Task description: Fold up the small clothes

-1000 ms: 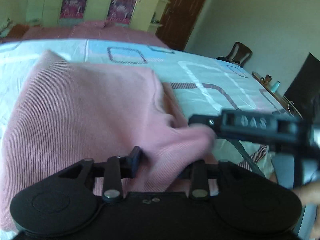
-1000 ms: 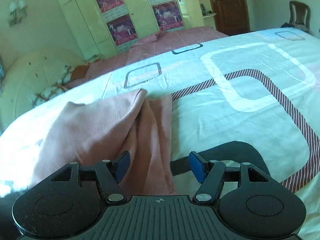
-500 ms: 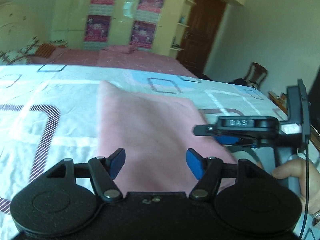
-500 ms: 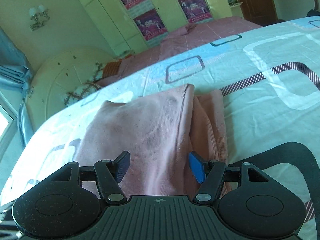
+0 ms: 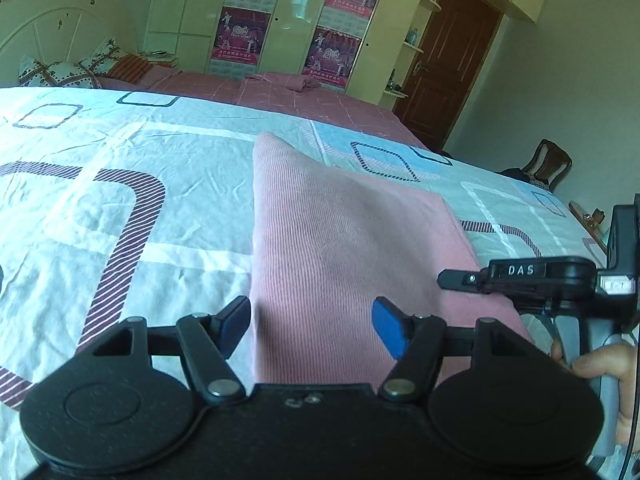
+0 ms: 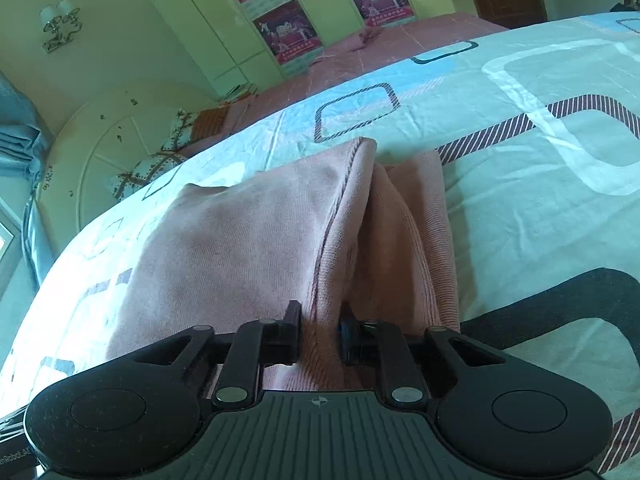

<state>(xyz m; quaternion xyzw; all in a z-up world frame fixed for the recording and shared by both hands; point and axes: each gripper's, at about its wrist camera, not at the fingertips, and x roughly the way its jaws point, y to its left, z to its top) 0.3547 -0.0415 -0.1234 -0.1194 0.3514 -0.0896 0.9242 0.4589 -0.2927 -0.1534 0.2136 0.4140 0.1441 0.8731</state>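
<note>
A pink ribbed garment (image 5: 344, 240) lies partly folded on the patterned bed sheet (image 5: 100, 200). My left gripper (image 5: 310, 324) is open and empty, just above the garment's near left edge. My right gripper (image 6: 320, 334) is shut on a hemmed edge of the pink garment (image 6: 256, 240), whose fold rises between the pads. The right gripper also shows in the left wrist view (image 5: 460, 280), at the garment's right side, held by a hand.
The sheet (image 6: 520, 128) spreads around the garment. A pink bedspread (image 5: 280, 92), pillows (image 5: 68, 72) and a headboard lie beyond. A wardrobe with posters (image 5: 288, 20), a brown door (image 5: 452, 68) and a wooden chair (image 5: 548, 160) stand at the back.
My left gripper let go of the garment, opened and drew back to its left edge. My right gripper moved over the garment and closed on its hemmed edge.
</note>
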